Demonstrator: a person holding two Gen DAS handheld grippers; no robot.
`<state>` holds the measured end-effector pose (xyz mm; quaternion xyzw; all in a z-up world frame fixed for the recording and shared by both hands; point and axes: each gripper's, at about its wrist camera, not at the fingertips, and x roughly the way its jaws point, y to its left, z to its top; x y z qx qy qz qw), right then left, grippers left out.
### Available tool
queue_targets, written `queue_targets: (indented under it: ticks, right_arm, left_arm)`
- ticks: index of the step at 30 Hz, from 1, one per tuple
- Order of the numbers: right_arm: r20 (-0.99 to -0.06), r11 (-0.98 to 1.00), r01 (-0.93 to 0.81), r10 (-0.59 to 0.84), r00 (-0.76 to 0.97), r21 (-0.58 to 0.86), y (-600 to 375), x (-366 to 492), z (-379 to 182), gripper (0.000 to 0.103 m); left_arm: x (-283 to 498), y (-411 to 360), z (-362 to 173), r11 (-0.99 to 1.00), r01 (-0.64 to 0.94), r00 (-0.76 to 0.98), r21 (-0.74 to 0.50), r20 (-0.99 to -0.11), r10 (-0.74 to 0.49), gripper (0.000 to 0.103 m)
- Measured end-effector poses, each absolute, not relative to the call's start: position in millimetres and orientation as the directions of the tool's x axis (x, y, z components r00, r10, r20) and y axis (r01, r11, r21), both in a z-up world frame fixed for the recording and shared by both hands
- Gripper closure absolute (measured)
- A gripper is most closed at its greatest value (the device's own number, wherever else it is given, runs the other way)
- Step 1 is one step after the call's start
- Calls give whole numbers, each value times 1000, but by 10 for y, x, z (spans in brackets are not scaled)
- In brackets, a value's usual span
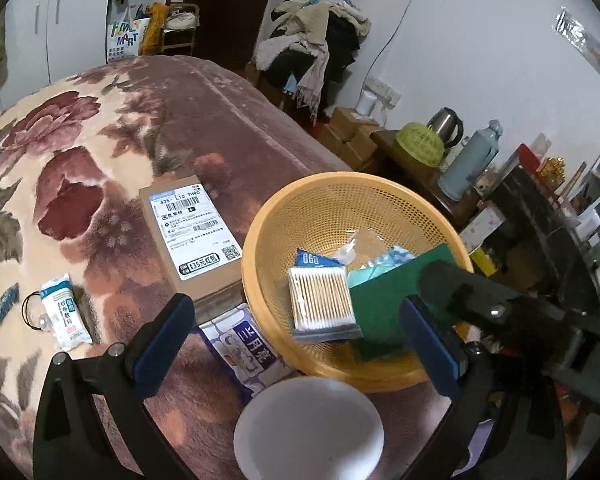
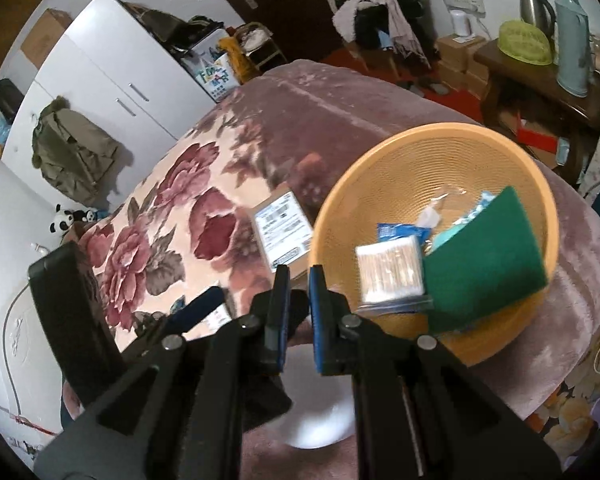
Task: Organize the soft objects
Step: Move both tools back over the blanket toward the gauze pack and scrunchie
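Bed (image 1: 204,112) covered with a plush floral blanket fills both views, and the soft things to organize lie on it or in a basket.

From the left wrist camera, going left to right: a small white pack of gauze (image 1: 64,312) lies flat on the blanket at the far left, with a black hair tie (image 1: 30,314) touching its left side. Near the middle lies a brown cardboard parcel (image 1: 196,236) with a white shipping label, its lower end resting on a blue-and-white printed pouch (image 1: 244,352). Below that stands a white bowl (image 1: 308,428), between the two blue-padded fingers of the left tongs (image 1: 300,344), which are spread wide and hold nothing. Just right of the parcel sits a round orange mesh basket (image 1: 328,208). Inside it lie a clear bag of cotton swabs (image 1: 322,304), a blue packet (image 1: 314,258) behind the swabs, a light teal item partly buried, and a green scouring pad (image 1: 384,304) leaning against the right side. The black body of the right tool crosses the basket's right rim. Beyond the bed, at the far right, a wooden tabletop (image 1: 384,140) carries a green plastic cover, a steel kettle and a pale blue thermos.

From the right wrist camera, the right tongs (image 2: 298,280) are pressed nearly together with nothing between them, held above the blanket beside the basket's left rim. The white bowl sits below them.
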<state>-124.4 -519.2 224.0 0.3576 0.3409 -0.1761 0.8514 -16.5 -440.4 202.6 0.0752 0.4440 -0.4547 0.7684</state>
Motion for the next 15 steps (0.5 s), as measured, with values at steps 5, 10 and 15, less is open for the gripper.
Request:
queue_targets:
  ticks: [5,10,15]
  right_arm:
    - [-699,718,530,-85,710,451,-4949,-1119,2349,93]
    - [-665,759,508,-135,735,408,-4712,-1016,2407,21]
    - [-646,788,494,-167,745,367,-4504,-876,2357,1]
  left_arm:
    - [-114,-4130,2124,605,739,253,-298,-709,-658,1]
    - [45,-3785,2120,621,675,259,-399,-660,-705,3]
    - [248,-3421,2062,646,618,296,-447,-629,-719,2]
